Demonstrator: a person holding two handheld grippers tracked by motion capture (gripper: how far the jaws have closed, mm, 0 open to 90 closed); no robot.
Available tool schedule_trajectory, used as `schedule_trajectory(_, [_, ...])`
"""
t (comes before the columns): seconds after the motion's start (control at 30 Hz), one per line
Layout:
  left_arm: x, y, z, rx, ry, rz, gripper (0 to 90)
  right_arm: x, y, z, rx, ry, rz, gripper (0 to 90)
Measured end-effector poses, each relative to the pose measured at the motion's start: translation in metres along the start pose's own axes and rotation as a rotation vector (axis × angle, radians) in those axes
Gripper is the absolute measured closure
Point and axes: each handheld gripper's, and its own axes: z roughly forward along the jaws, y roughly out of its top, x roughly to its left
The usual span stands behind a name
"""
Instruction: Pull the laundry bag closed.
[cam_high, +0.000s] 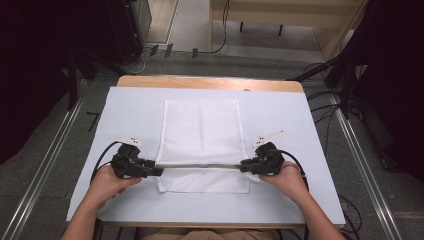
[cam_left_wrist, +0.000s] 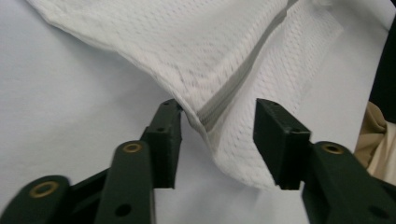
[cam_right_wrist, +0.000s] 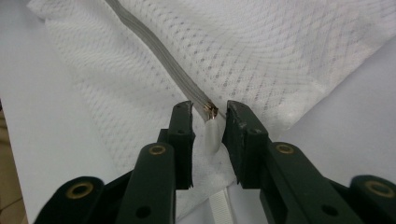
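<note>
A white mesh bag lies flat on the white-covered table, with a grey zipper running across it near the front edge. My left gripper rests at the zipper's left end. In the left gripper view my left gripper is open, and the bag's corner sits loosely between the jaws. My right gripper rests at the zipper's right end. In the right gripper view my right gripper has a narrow gap between its jaws. The white zipper pull hangs in that gap without being pinched.
Past the white cover, the table's wooden far edge is bare. Cables trail on the floor to the right, and metal rails run along both sides. Dark stands rise at the back corners. A person's forearms enter from the bottom.
</note>
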Motion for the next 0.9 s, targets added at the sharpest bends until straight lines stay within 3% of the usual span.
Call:
schedule_trajectory(0.13, [0.001, 0.001, -0.006, -0.089, 0.034, 0.021, 40.4, -0.001, 0.001, 0.0, -0.027, -0.016, -0.009, 66.9])
schedule_trajectory(0.27, [0.002, 0.001, -0.011, -0.135, 0.081, 0.032, 36.3, -0.002, 0.001, 0.001, -0.043, -0.033, -0.011, 59.1])
schedule_trajectory(0.37, [0.003, 0.0, -0.013, -0.144, 0.132, 0.044, 35.4, -0.003, 0.0, 0.0, -0.06, -0.066, -0.02, 51.6])
schedule_trajectory(0.57, [0.007, -0.002, -0.017, -0.156, 0.184, 0.032, 34.4, -0.009, -0.001, -0.006, -0.132, -0.121, -0.032, 41.4])
schedule_trajectory(0.7, [0.009, -0.003, -0.019, -0.154, 0.229, 0.013, 34.4, -0.013, -0.003, -0.011, -0.16, -0.149, -0.013, 39.5])
schedule_trajectory(0.9, [0.012, -0.005, -0.024, -0.186, 0.255, -0.01, 34.3, -0.024, -0.007, -0.019, -0.197, -0.197, 0.015, 37.2])
